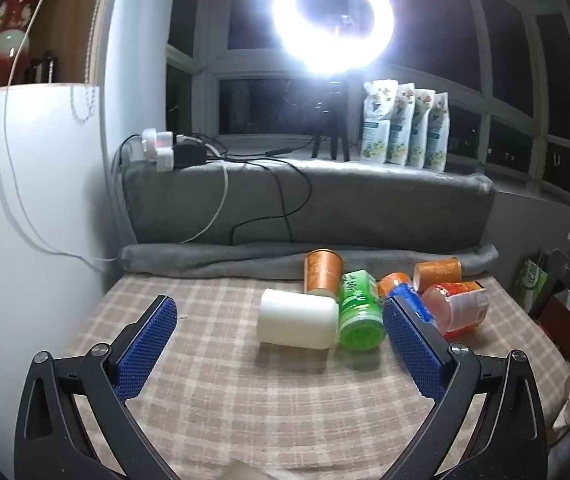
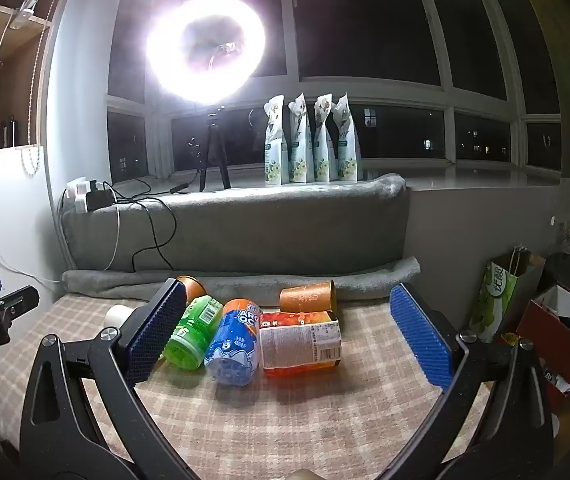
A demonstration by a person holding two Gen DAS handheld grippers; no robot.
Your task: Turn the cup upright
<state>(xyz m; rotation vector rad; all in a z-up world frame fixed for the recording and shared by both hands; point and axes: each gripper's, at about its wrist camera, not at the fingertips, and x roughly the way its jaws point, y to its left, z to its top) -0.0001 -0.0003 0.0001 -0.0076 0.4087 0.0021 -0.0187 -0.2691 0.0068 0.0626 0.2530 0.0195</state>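
Several cups lie on their sides on the checked cloth [image 1: 213, 392]. In the left wrist view a white cup [image 1: 297, 319] lies between my fingers, with a green cup [image 1: 359, 312], two orange cups [image 1: 323, 271] [image 1: 437, 273], a blue cup [image 1: 407, 294] and a red cup [image 1: 459, 306] beyond. My left gripper [image 1: 279, 344] is open, short of the white cup. In the right wrist view the green cup [image 2: 191, 332], blue cup [image 2: 235, 346], red cup [image 2: 301, 342] and an orange cup [image 2: 309, 296] lie between my open right gripper's [image 2: 287, 336] fingers. Nothing is held.
A grey blanket roll [image 1: 245, 258] and a padded grey ledge [image 2: 245, 224] bound the far side. A ring light [image 1: 333, 20] on a tripod, pouches [image 1: 405, 128] and chargers with cables [image 1: 173, 150] sit on the ledge. Bags and boxes [image 2: 497, 300] stand to the right.
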